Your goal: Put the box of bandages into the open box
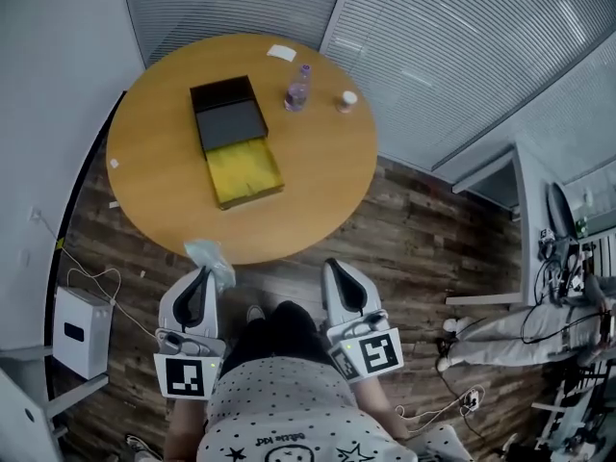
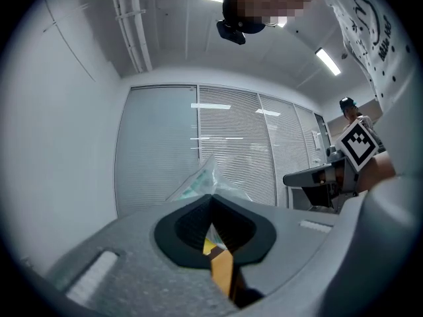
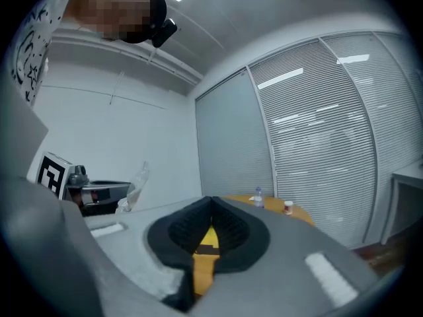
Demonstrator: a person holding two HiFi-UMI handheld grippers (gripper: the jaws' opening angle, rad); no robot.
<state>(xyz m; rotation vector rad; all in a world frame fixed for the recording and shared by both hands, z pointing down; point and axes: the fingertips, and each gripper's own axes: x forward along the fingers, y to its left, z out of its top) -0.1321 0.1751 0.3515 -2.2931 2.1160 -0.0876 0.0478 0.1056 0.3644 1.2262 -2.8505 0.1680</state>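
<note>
While both grippers point level, just short of the near edge of the round wooden table (image 1: 154, 152), we see the left gripper (image 1: 204, 270) with its jaws pinched together on a crinkly clear plastic packet of bandages with pale green contents (image 1: 210, 254). The packet sticks out past that gripper's tips; in the left gripper view it rises just beyond the spot where the pads meet. The right gripper (image 1: 333, 264) is beside the left one, apart from it. Its jaws are closed tip to tip with nothing between them, only yellow table showing through the gap lower down.

The open box with a black lid section and a yellow inner tray (image 1: 245, 173) lies on the table ahead of the left gripper, well apart from it and from the packet. Its tray end is the nearer one, and the tray looks bare.

Ahead of the right gripper, at the far side of the table, stand a small clear plastic bottle (image 1: 297, 89) and a short white-capped jar (image 1: 346, 101), near each other. A white card (image 1: 282, 53) lies beyond them at the far rim.
</note>
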